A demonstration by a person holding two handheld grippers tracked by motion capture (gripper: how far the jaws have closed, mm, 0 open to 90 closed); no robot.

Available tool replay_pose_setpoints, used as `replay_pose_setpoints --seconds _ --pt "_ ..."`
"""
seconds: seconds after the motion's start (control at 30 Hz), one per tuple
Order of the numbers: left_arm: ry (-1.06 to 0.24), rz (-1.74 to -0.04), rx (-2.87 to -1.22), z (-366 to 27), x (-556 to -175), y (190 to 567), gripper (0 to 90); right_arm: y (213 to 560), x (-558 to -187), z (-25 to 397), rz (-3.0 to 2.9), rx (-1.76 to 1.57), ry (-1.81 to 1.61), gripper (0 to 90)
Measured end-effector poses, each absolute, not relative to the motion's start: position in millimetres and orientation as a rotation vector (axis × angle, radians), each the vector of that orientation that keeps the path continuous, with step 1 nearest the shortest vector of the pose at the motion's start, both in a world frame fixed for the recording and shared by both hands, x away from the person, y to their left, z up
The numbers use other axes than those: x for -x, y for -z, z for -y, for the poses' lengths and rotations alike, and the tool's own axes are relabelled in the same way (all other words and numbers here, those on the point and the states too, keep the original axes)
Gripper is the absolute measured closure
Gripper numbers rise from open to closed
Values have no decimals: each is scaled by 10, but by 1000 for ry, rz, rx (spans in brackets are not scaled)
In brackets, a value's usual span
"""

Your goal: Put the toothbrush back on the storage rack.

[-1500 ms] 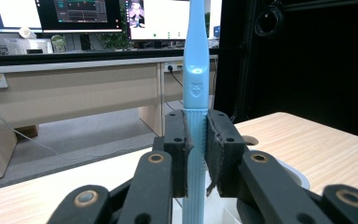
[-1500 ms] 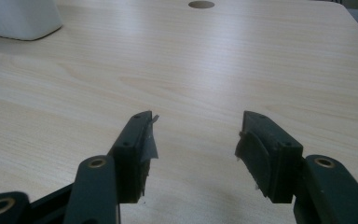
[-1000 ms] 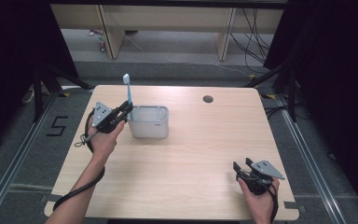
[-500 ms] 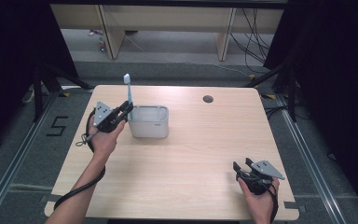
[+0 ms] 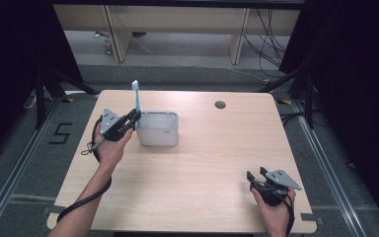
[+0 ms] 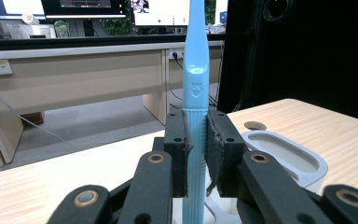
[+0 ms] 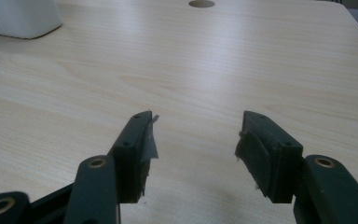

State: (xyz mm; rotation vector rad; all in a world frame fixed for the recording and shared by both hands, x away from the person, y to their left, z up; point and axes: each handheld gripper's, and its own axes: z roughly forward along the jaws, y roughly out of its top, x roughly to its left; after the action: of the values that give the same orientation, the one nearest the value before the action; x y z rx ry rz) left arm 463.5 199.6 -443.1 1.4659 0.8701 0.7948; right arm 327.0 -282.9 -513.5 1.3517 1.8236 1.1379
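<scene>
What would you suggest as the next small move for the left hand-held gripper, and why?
Probably a short lowering, then opening. The left hand-held gripper is shut on the light blue toothbrush, holding it upright at the left end of the white holder. Whether its lower end is already seated cannot be told. The right hand-held gripper rests open, apart, at the table's near right corner.

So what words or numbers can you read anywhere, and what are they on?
"5": black mark on the floor, left of the table.
Toothbrush, held by the left gripper: small embossed emblem on the handle, no readable letters.
Holder: tiny dark mark on its front, too small to read.
Monitors behind: blurred, unreadable.
</scene>
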Motion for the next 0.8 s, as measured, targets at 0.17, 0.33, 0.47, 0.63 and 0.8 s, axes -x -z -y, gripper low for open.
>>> replay_pose_setpoints --seconds 0.17,0.33,0.47,0.63,0.8 --pt "-788 -881 -1481 -1999 -4633 4456 787 5135 -3271 2829 -1824 -1351 -1136 452" --pt "-782 -892 -1495 -2000 -4635 4473 787 5129 -3270 2832 -1819 -1337 -1122 452" --pt "-783 -897 -1508 -1999 -4635 4482 787 5130 -3272 2836 -1817 -1338 -1122 452" --pt "-776 -904 -1522 -1996 -4638 4495 787 5127 -3253 2806 -1818 -1392 -1134 452" --pt "-771 -902 -1531 -1992 -4646 4496 787 5129 -3271 2833 -1820 -1341 -1120 452"
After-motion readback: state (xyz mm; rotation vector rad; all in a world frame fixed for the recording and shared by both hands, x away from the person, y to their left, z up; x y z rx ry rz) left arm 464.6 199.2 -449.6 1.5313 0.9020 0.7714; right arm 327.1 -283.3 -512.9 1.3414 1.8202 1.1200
